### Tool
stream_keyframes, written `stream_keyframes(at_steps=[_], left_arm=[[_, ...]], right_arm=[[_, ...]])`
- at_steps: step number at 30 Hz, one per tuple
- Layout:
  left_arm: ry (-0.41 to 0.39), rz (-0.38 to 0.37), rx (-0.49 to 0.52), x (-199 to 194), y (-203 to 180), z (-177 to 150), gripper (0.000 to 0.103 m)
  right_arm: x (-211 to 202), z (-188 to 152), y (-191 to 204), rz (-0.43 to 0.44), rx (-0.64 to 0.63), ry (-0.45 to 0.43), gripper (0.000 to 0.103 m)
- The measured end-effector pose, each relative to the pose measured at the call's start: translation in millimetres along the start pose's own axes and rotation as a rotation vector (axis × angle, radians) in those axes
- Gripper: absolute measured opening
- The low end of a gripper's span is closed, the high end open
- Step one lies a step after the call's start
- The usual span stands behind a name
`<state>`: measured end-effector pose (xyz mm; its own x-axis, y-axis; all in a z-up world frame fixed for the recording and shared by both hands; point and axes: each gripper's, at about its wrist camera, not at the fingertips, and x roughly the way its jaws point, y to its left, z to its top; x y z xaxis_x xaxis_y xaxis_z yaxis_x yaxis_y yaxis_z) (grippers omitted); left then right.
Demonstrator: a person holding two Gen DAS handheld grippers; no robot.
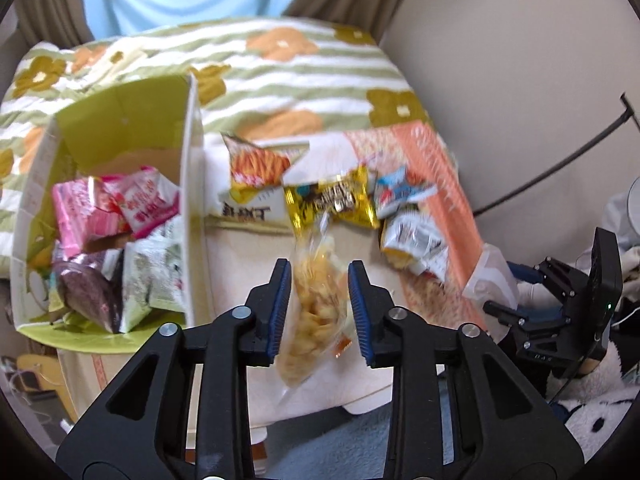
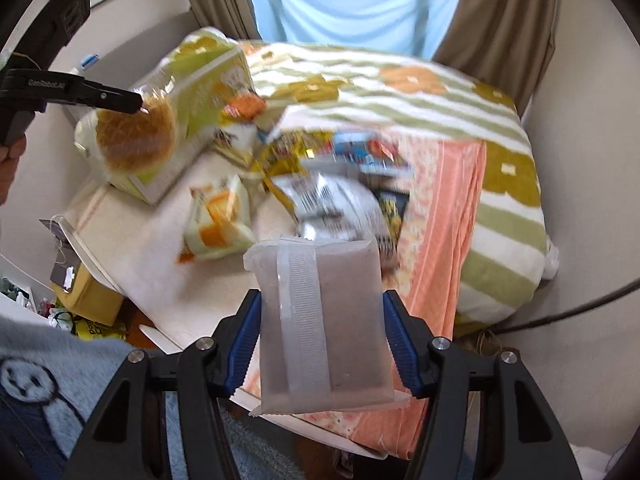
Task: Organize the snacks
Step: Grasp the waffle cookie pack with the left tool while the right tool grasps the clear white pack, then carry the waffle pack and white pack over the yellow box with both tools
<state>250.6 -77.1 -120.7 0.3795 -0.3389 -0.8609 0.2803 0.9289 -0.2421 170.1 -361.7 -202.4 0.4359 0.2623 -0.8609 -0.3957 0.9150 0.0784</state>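
Note:
My left gripper (image 1: 320, 304) is shut on a clear bag with a golden waffle-like snack (image 1: 314, 308) and holds it above the bed, right of the green box (image 1: 192, 184). From the right wrist view the same snack (image 2: 134, 140) hangs from the left gripper (image 2: 136, 102) in front of the box (image 2: 208, 84). My right gripper (image 2: 322, 332) is shut on a frosted packet with a brown filling (image 2: 324, 324), held above the bed edge. The box holds pink, white and dark snack packs (image 1: 116, 208). Loose snacks (image 1: 332, 200) lie on the bed.
The bed has a striped flower blanket (image 1: 280, 76) and an orange sheet (image 2: 444, 216). An orange-and-cream pack (image 2: 218, 220) and a silver pack (image 2: 340, 208) lie near the bed edge. The right gripper's body (image 1: 560, 308) is at the lower right of the left wrist view.

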Motion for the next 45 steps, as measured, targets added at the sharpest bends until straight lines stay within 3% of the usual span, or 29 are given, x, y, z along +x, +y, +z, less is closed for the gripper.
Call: stream_keyframes(at_steps=[6,11,15,16,18,19,22,24,26,30,33,40,43,45], left_arm=[[-0.008,-0.060,-0.018,-7,12,-2,0.025],[0.053,-0.016,0.030,-1,4,-19,0.026],[0.091,0.043,-0.008,17,7,-50,0.029],[0.100,0.036,-0.036,22,10,-58,0.037],[0.114,0.007,-0.109,33,16,-74,0.094],[0.106,0.009,-0.143,37,19,-83,0.102],[0.095,0.040,-0.226,55,25,-99,0.103],[0.097,0.132,-0.281,73,30,-104,0.103],[0.090,0.164,-0.346,86,36,-107,0.103],[0.076,0.166,-0.494,116,51,-114,0.103],[0.086,0.217,-0.514,133,52,-114,0.103],[0.108,0.252,-0.564,168,52,-119,0.102],[0.130,0.267,-0.541,181,49,-123,0.090],[0.139,0.298,-0.510,189,44,-123,0.089]], right_arm=[[-7,24,22,0.038,-0.011,-0.070,0.056],[-8,36,38,0.049,0.007,-0.089,0.055],[-3,41,46,0.063,0.019,-0.087,0.056],[-1,41,46,0.066,0.019,-0.082,0.056],[3,41,48,0.072,0.017,-0.069,0.056],[6,40,48,0.076,0.015,-0.062,0.055],[11,38,50,0.093,0.002,-0.039,0.055],[15,37,50,0.102,-0.010,-0.023,0.055],[20,36,49,0.113,-0.021,-0.006,0.055],[29,38,48,0.123,-0.062,0.025,0.056],[32,39,48,0.135,-0.090,0.033,0.056],[43,40,43,0.141,-0.116,0.053,0.056],[47,41,39,0.143,-0.118,0.057,0.056],[48,40,37,0.144,-0.119,0.058,0.056]])
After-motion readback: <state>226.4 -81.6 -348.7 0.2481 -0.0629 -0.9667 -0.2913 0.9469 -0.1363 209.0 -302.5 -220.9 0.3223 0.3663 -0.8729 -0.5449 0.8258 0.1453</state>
